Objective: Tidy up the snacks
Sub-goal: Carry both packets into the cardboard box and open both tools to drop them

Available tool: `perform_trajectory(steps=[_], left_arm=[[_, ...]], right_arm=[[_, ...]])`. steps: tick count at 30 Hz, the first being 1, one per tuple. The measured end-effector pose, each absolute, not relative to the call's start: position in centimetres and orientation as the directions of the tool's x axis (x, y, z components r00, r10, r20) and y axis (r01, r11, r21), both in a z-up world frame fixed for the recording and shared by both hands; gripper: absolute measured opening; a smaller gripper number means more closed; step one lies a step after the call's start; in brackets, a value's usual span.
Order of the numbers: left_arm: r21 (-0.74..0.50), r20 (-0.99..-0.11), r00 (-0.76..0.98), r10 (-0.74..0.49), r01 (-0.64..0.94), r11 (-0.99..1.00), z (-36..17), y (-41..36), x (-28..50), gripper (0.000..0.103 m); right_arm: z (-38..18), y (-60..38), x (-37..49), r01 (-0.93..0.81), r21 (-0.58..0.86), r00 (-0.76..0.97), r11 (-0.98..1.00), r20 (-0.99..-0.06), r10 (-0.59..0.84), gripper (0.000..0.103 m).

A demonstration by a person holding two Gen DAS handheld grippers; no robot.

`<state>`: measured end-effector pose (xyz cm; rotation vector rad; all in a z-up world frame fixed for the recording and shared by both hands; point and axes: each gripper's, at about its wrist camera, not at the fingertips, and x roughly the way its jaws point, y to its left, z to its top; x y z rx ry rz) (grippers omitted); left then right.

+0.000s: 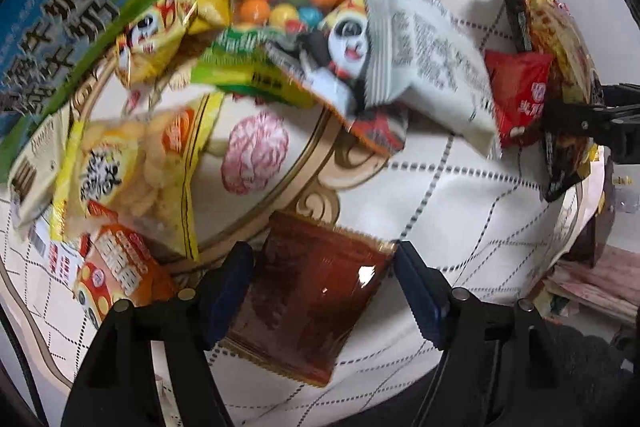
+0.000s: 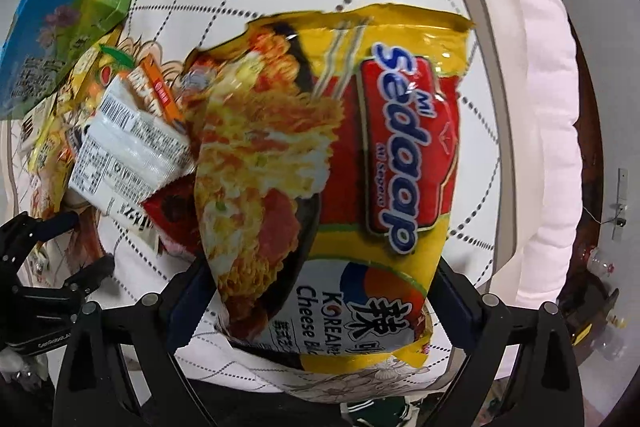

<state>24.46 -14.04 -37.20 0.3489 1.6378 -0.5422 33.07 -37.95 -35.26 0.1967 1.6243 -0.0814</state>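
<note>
The left gripper (image 1: 322,291) points down at a brown foil snack packet (image 1: 308,299) lying on the quilted white cloth (image 1: 460,195); its jaws stand apart on either side, pads clear of the packet. The right gripper (image 2: 324,303) brackets a yellow Mi Sedaap noodle pack (image 2: 340,167), jaws spread wide; pad contact cannot be determined.
</note>
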Motion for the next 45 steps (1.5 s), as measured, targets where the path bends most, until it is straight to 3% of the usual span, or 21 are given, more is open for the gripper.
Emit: perform_trajectory(steps=[7, 13, 14, 19, 26, 35, 41, 45], left_arm=[[-0.187, -0.977, -0.187, -0.105, 0.5, 0.846, -38.8, -11.6, 24.8, 0.074], [-0.134, -0.989, -0.123, -0.084, 0.493, 0.86, -38.2, -13.8, 21.2, 0.066], [-0.117, -0.992, -0.101, -0.077, 0.49, 0.864, -38.1, -13.8, 21.0, 0.065], [-0.067, -0.997, 0.007, -0.078, 0.437, 0.897, -35.8, -14.0, 19.1, 0.065], [-0.153, -0.976, 0.103, -0.191, 0.298, 0.942, -31.3, -10.9, 18.9, 0.065], [-0.236, -0.938, 0.232, -0.259, 0.121, 0.964, -23.2, -7.8, 25.1, 0.065], [-0.27, -0.907, 0.317, -0.278, 0.069, 0.96, -17.5, -3.9, 32.1, 0.065], [-0.267, -0.91, 0.319, -0.265, 0.036, 0.963, -17.6, -0.9, 38.1, 0.065]], right_arm=[[-35.3, -36.0, 32.2, 0.159, 0.051, -0.06, 0.986, -0.996, 0.061, 0.099], [-35.8, -35.0, 31.0, 0.144, 0.025, -0.043, 0.989, -0.999, 0.032, 0.097], [-35.7, -34.9, 30.7, 0.144, 0.024, -0.035, 0.989, -0.999, 0.03, 0.093], [-33.9, -35.1, 28.5, 0.163, 0.052, 0.045, 0.985, -0.998, 0.045, 0.089], [-31.9, -34.0, 25.7, 0.19, 0.156, 0.086, 0.969, -0.986, 0.142, 0.088], [-23.5, -27.0, 27.7, 0.089, 0.317, 0.231, 0.944, -0.929, 0.29, 0.089], [-20.4, -21.9, 33.4, 0.019, 0.314, 0.297, 0.949, -0.908, 0.295, 0.089], [-20.2, -17.4, 39.6, -0.017, 0.286, 0.3, 0.958, -0.913, 0.277, 0.089]])
